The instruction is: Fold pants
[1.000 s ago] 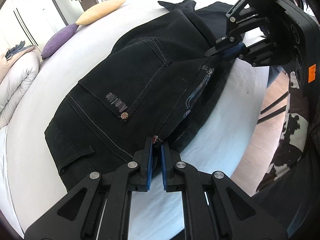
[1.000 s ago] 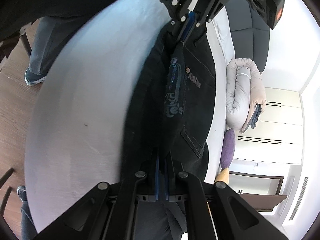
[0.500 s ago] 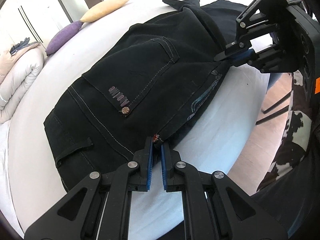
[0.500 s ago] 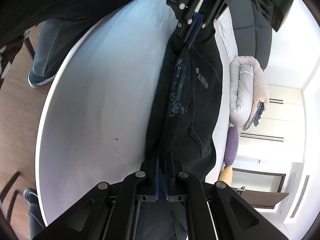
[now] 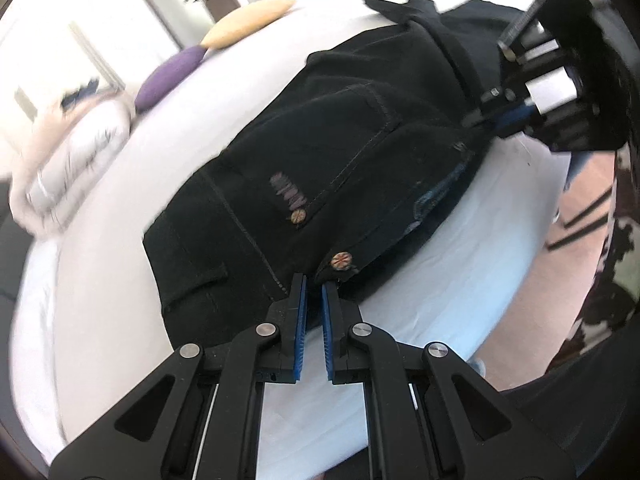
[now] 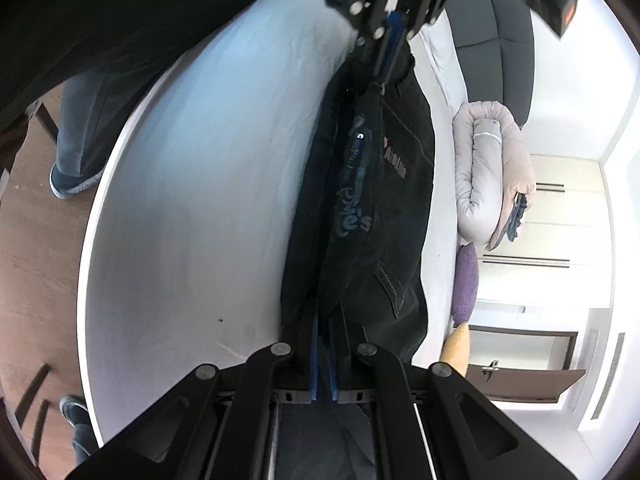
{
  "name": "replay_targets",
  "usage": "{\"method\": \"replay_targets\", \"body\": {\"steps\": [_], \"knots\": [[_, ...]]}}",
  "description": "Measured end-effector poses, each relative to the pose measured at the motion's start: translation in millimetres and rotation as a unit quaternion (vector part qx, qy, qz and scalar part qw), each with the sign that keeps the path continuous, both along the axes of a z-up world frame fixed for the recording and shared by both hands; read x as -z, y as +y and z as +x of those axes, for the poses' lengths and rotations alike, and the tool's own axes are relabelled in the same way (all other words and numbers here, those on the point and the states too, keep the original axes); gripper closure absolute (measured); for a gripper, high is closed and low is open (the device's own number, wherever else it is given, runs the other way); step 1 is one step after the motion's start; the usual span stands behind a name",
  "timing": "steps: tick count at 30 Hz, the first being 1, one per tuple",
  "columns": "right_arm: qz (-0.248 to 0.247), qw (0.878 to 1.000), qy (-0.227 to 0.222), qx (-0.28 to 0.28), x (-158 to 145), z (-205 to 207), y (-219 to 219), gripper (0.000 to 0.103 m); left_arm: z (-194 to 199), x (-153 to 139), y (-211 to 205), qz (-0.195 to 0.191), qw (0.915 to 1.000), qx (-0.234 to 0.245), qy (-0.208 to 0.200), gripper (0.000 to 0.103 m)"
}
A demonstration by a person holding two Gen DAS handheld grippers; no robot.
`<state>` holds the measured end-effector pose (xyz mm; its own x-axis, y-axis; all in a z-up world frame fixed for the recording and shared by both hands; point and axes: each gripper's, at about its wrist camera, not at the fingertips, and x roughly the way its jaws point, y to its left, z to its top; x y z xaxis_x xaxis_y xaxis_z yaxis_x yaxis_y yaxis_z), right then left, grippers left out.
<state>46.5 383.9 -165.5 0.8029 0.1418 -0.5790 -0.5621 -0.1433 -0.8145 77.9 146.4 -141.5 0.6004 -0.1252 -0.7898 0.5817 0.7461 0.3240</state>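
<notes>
Black denim pants (image 5: pixel 320 160) lie on a white bed (image 5: pixel 120 220), seat side up, with a back pocket and copper rivets showing. My left gripper (image 5: pixel 314 284) is shut on the waistband edge near a rivet. My right gripper (image 5: pixel 486 120) is shut on the pants' near edge further along, toward the legs. In the right wrist view the pants (image 6: pixel 372 208) stretch as a narrow band between my right gripper (image 6: pixel 324 320) and my left gripper (image 6: pixel 384 76) at the top. A blue printed label faces up along the held edge.
A purple pillow (image 5: pixel 172 76) and a yellow pillow (image 5: pixel 248 24) lie at the bed's far side. A rolled pale duvet (image 5: pixel 72 160) lies at the left. The person's legs and shoes (image 6: pixel 76 176) stand by the bed edge on a wooden floor (image 6: pixel 36 240).
Both grippers, still shut on the pants, have carried the held edge across the bed; the pants now look flatter and lie further toward the bed's middle.
</notes>
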Motion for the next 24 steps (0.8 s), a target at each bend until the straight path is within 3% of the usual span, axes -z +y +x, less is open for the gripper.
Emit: {"method": "replay_targets", "body": {"steps": [2, 6, 11, 18, 22, 24], "knots": [[-0.007, 1.0, -0.002, -0.003, 4.4, 0.8, 3.0, 0.098, 2.2, 13.4, 1.5, 0.002, 0.9999, -0.011, 0.007, 0.094], [0.005, 1.0, 0.01, 0.008, -0.6, -0.4, 8.3, 0.098, 4.3, 12.7, 4.0, -0.017, 0.9988, -0.04, -0.022, 0.094], [0.01, 1.0, 0.009, 0.004, -4.2, -7.1, 11.9, 0.098, 5.7, 7.5, 9.4, 0.011, 0.9977, -0.039, -0.055, 0.095], [0.007, 1.0, 0.018, 0.002, 9.2, -11.4, 16.3, 0.096, 21.7, 20.9, 27.1, -0.031, 0.9979, -0.053, -0.023, 0.094], [0.023, 0.999, 0.025, 0.009, 9.4, -13.9, 13.0, 0.095, 12.9, 19.4, 21.6, -0.019, 0.997, -0.066, -0.034, 0.092], [0.024, 0.999, 0.024, 0.009, 9.7, -14.6, 11.5, 0.095, 1.9, 15.5, 20.2, -0.013, 0.9976, -0.065, -0.02, 0.09]]}}
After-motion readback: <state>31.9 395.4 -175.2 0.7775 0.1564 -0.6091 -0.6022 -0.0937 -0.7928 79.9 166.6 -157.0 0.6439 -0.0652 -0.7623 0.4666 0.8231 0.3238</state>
